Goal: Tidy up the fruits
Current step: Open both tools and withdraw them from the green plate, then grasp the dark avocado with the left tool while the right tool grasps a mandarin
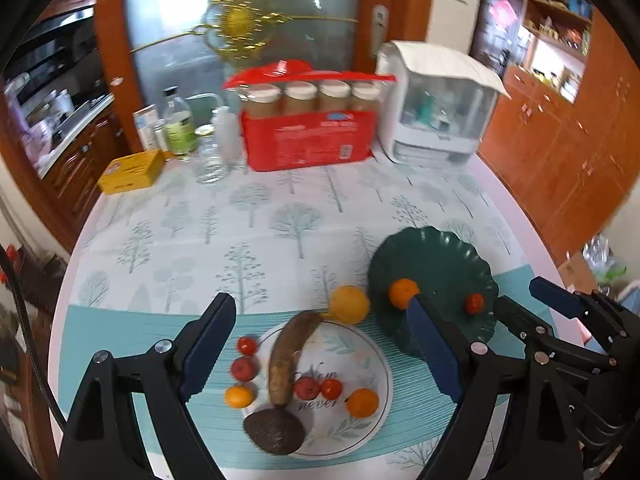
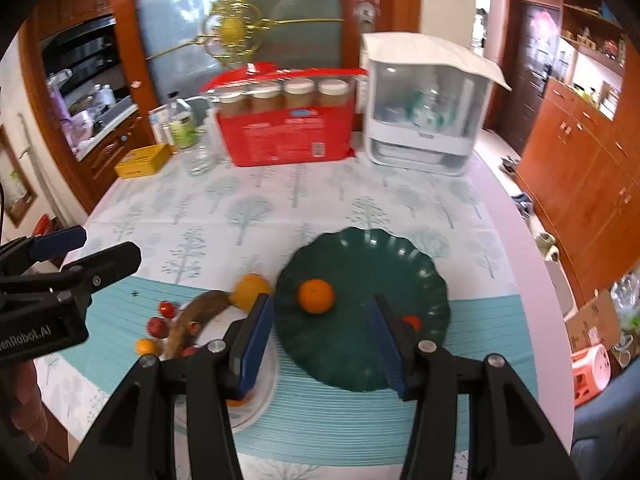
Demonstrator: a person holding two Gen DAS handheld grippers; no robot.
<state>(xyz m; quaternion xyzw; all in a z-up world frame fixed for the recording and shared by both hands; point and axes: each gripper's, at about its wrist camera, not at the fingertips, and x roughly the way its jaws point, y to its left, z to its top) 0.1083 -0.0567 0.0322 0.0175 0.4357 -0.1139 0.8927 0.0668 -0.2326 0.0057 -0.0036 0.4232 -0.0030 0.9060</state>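
A dark green scalloped plate (image 1: 440,264) (image 2: 360,352) holds a mandarin (image 1: 403,292) (image 2: 316,296) and a cherry tomato (image 1: 474,303). Left of it, a white plate (image 1: 360,436) carries a browned banana (image 1: 288,356), an avocado (image 1: 274,432), a mandarin (image 1: 362,402) and two small red fruits (image 1: 306,387). A yellow orange (image 1: 349,304) lies between the plates. Small fruits (image 1: 243,369) lie loose on the mat. My left gripper (image 1: 320,300) (image 2: 108,244) hovers open above the white plate. My right gripper (image 2: 320,300) (image 1: 520,294) hangs open and empty over the green plate.
At the table's far side stand a red box of jars (image 1: 308,140), a white lidded appliance (image 1: 436,108), a yellow box (image 1: 132,170), bottles (image 1: 180,124) and a glass jar (image 1: 208,156). The table's rounded edge (image 2: 552,320) runs along the right.
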